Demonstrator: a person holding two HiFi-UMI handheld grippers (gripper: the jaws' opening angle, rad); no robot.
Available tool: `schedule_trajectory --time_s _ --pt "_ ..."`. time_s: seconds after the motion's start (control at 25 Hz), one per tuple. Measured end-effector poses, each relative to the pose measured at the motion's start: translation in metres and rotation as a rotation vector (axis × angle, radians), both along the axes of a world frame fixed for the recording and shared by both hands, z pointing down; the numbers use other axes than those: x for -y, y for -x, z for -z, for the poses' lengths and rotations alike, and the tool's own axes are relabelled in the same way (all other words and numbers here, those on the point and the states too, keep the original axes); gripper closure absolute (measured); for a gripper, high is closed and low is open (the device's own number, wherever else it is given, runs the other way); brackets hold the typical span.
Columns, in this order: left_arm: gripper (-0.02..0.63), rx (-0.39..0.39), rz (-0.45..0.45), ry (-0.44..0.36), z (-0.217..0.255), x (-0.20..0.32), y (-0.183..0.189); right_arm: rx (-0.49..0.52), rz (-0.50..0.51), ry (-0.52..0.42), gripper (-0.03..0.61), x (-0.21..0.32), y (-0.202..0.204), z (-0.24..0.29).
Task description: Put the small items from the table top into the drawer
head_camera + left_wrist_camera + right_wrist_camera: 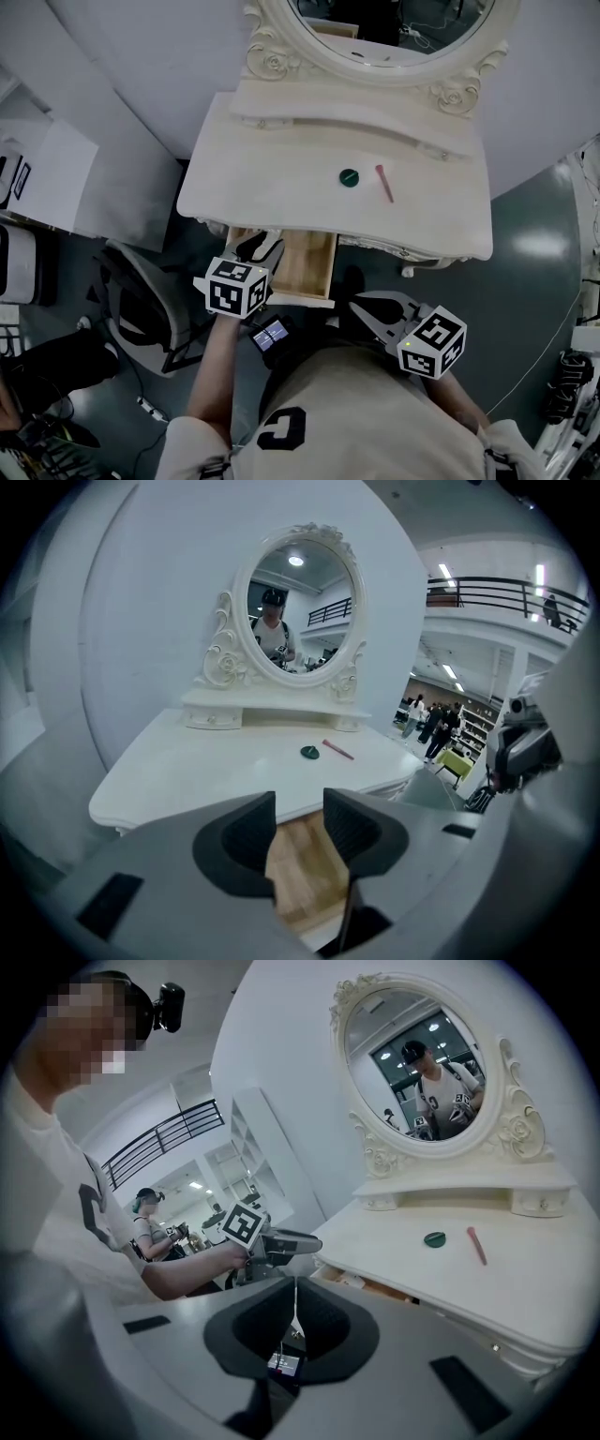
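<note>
1. Head view: drawer (305, 267), lower centre, is seen pulled open.
2. Green disc (349, 177), possibly a cap, and pink stick (384, 183) are found side by side on the table top (272, 178), centre right.
3. Left gripper (300, 822): jaws apart, nothing gripped, held over the drawer.
4. Right gripper (289, 1309): jaws pressed together, empty.
5. Step judged: no item is stowed yet; a reach to the disc is called for.

Dark C-like mark (281, 429) on shirt (366, 412); nothing else legible.
</note>
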State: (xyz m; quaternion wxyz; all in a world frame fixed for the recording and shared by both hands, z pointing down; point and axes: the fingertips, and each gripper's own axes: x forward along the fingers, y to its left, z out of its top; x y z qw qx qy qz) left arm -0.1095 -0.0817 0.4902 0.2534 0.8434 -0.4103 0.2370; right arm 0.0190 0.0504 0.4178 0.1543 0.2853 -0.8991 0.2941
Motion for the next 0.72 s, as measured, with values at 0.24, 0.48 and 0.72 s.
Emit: schedule_trajectory --time_s 0.24,0.48,0.72 --pt "0.408 -0.03 -0.047 -0.013 0.01 0.005 -0.016 -0.015 -0.03 -0.001 0.549 -0.004 -0.005 0.0" --pt "0.408 -0.054 -0.092 -0.014 0.017 0.011 -0.044 -0.008 -0.067 0.019 0.549 -0.004 -0.018 -0.001" --pt "0.408 -0.055 -0.11 -0.023 0.026 0.023 -0.066 0.013 -0.061 0.033 0.549 0.003 -0.027 -0.002"
